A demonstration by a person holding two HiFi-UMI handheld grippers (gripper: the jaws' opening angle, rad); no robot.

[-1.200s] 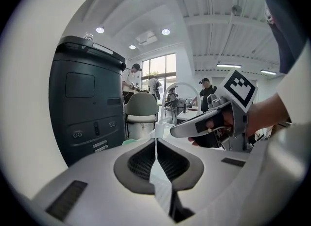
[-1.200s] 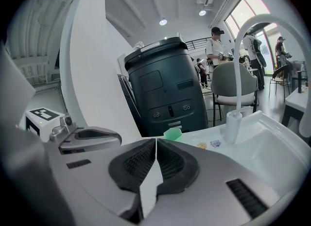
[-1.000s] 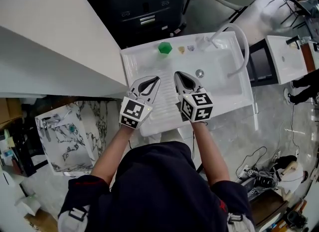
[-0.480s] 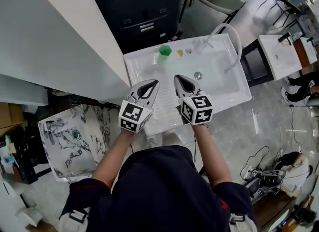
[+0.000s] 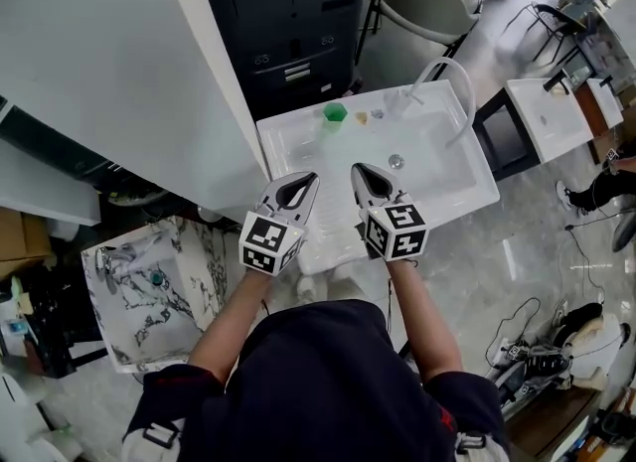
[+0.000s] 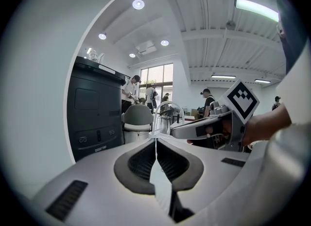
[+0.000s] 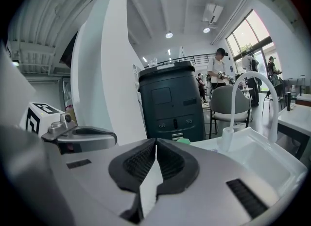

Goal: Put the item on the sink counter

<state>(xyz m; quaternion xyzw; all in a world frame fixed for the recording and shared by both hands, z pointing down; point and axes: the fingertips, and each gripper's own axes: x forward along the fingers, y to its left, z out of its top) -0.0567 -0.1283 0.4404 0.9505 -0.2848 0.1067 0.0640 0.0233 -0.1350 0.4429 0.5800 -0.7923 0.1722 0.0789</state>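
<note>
Both grippers hover side by side over the near, ridged end of the white sink (image 5: 484,180), pointing toward 12 o'clock. The left gripper (image 5: 310,179) has its jaws pressed together at the tips with nothing between them. The right gripper (image 5: 358,169) is the same: pads meeting, empty.

The likeliest task item is the small green object (image 5: 335,111). It sits on the sink's back ledge at the far rim, just in front of the dark cabinet (image 5: 298,13). Two tiny pale pieces (image 5: 369,115) lie beside it at its 3 o'clock, and the arched faucet (image 5: 452,77) stands further along the same ledge.

From the left jaws the green object lies at roughly 12 to 1 o'clock, and from the right jaws at roughly 11 o'clock. It therefore sits nearly on the line between the two grippers, well apart from both, with the open basin and its drain (image 5: 396,161) off at 2 o'clock. The right gripper looks marginally nearer, though the difference is slight.

The object looks compact and roughly as wide as it is deep, so I cannot make out a long axis or a facing direction. It seems to stand upright. Either gripper would need to spread its jaws before reaching forward.
</note>
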